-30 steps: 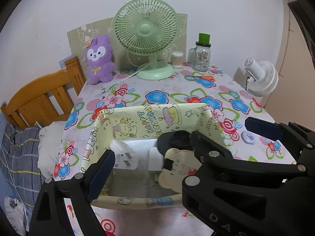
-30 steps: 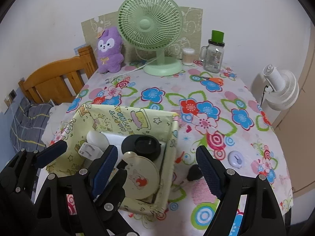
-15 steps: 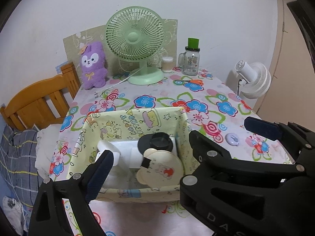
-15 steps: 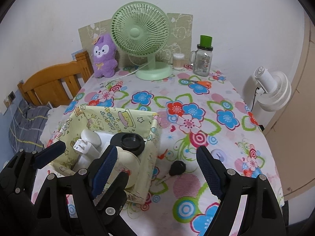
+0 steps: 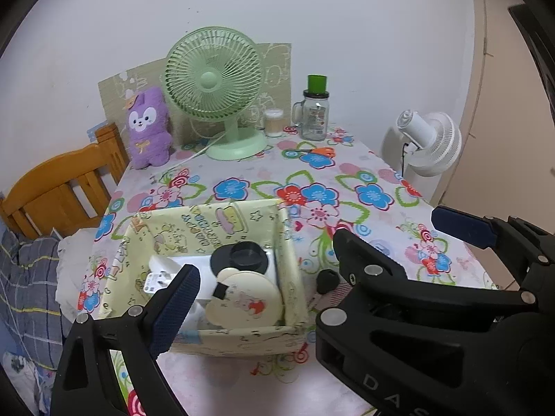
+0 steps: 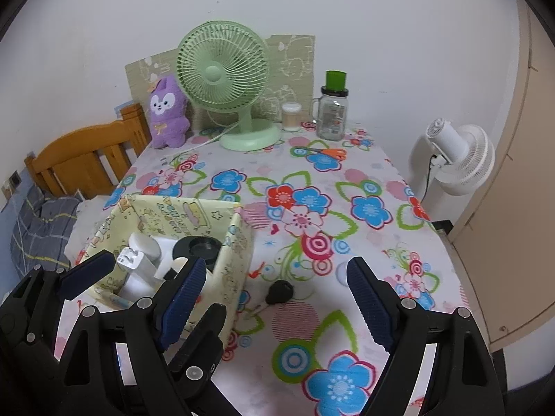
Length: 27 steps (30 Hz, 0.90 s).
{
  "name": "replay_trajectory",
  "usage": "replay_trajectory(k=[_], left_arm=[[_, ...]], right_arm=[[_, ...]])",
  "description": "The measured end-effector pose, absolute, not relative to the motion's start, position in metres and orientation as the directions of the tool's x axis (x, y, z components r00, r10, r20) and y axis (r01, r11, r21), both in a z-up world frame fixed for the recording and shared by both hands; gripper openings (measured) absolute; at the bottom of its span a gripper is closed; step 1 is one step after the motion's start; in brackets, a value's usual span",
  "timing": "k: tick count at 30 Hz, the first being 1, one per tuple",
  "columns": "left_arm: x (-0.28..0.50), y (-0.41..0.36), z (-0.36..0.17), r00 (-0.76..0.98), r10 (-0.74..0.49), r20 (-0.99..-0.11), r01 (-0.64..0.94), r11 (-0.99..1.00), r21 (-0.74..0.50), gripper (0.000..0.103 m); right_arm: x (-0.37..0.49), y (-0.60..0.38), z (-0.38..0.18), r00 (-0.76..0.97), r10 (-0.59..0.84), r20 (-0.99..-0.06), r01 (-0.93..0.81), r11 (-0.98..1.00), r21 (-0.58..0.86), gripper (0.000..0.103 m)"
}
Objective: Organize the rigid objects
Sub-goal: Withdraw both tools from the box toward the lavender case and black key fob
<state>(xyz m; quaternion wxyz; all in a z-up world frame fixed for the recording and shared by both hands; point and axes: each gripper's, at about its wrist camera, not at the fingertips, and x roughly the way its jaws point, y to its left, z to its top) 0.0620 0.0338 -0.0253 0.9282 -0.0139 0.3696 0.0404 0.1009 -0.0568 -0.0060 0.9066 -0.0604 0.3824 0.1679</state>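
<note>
The right gripper (image 6: pixel 274 308) stands wide and empty above the near part of the flowered tablecloth (image 6: pixel 347 187), its blue pads on either side of a black-headed key (image 6: pixel 279 292) that lies flat on the cloth, just right of the fabric storage box (image 6: pixel 236 246). The left gripper (image 5: pixel 263 294) hangs over the box; its jaws look spread with nothing between them, though the right gripper's body hides its far finger.

The key reads as small, light and rigid, with a slim metal blade lying close to the cloth. The thick plastic head is the sensible place to pinch, since a thin blade on a slick cloth may slide away from the pads.

Inside the box sit a white charger plug (image 5: pixel 158 277), a black round lid (image 5: pixel 241 258) and a cream mouse-eared compact (image 5: pixel 246 300), all hard goods that will not deform, while the box walls are soft and may fold if bumped.

The right wrist view shows the whole key; the left wrist view shows only its head (image 5: pixel 327 279) past the box corner, but gives the fuller look into the box. Far back stand a green desk fan (image 6: pixel 225 79) and a handled glass jar (image 6: pixel 333 111).
</note>
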Motion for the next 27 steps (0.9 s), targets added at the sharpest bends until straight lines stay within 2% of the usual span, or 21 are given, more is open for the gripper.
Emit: replay_trajectory(k=[14, 27], left_arm=[[0.058, -0.011, -0.019, 0.758, 0.026, -0.652, 0.01, 0.999, 0.051, 0.096], [0.062, -0.038, -0.032, 0.734, -0.026, -0.679, 0.041, 0.999, 0.006, 0.096]], right_arm=[[0.094, -0.102, -0.002, 0.679, 0.222, -0.7, -0.282, 0.959, 0.03, 0.086], [0.09, -0.131, -0.009, 0.71, 0.183, -0.68, -0.257, 0.966, -0.008, 0.086]])
